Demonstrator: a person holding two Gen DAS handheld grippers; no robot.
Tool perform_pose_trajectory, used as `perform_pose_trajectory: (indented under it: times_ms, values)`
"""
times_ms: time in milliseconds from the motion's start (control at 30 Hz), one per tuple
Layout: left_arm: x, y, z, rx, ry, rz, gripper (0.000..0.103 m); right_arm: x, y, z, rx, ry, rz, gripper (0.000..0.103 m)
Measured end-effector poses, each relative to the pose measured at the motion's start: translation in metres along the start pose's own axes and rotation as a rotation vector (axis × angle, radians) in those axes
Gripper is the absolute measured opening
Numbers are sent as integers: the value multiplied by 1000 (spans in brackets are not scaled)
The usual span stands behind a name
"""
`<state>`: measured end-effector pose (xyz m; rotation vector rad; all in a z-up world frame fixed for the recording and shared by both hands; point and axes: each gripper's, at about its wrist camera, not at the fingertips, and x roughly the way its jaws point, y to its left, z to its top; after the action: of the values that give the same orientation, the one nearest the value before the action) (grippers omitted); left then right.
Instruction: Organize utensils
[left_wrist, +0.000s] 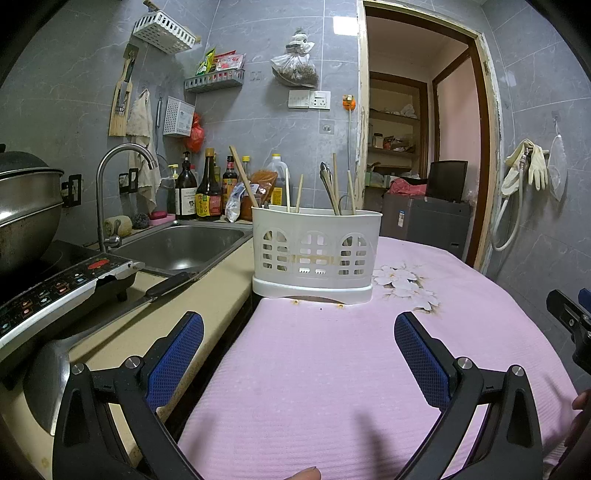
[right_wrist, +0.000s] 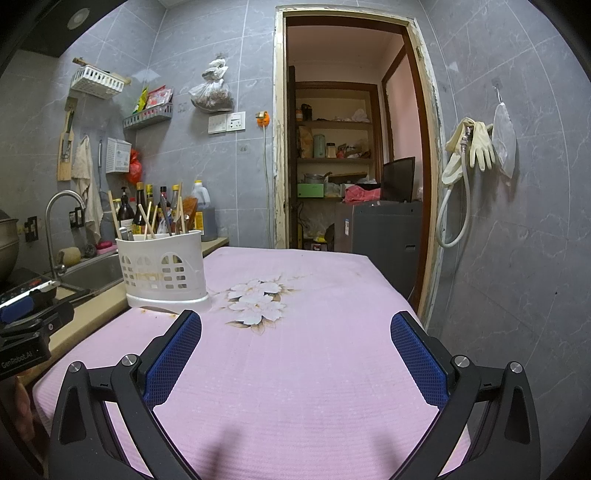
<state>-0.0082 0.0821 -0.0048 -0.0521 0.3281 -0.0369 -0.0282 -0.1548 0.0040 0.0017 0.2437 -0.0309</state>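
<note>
- The white utensil holder (left_wrist: 316, 254) stands upright on the near left corner of the pink cloth (left_wrist: 332, 387), just beside the counter (left_wrist: 207, 295) and the sink (left_wrist: 181, 245).
- Chopsticks (left_wrist: 298, 198) and a metal utensil (left_wrist: 328, 184) already stand in the holder, some leaning.
- No loose utensil lies on the pink cloth in either view, so that surface looks sorted.
- A ladle (left_wrist: 48, 376) lies on the counter at the left, with a dark-handled knife (left_wrist: 162, 290) beyond it near the cooker (left_wrist: 55, 288); these seem to be what is left, if they count.
- The left gripper (left_wrist: 299, 326) hangs spread wide over the cloth, facing the holder, with nothing between its blue pads.
- The right gripper (right_wrist: 295, 326) is likewise wide apart and empty, aimed at the bare cloth and its flower print (right_wrist: 256, 301).
</note>
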Motion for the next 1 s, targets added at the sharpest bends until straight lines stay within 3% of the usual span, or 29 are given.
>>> perform_pose_trajectory:
  times_ms: [1000]
  values:
    - [0,3,1,3,-1,4,101,0,0,0,0,1,-2,103]
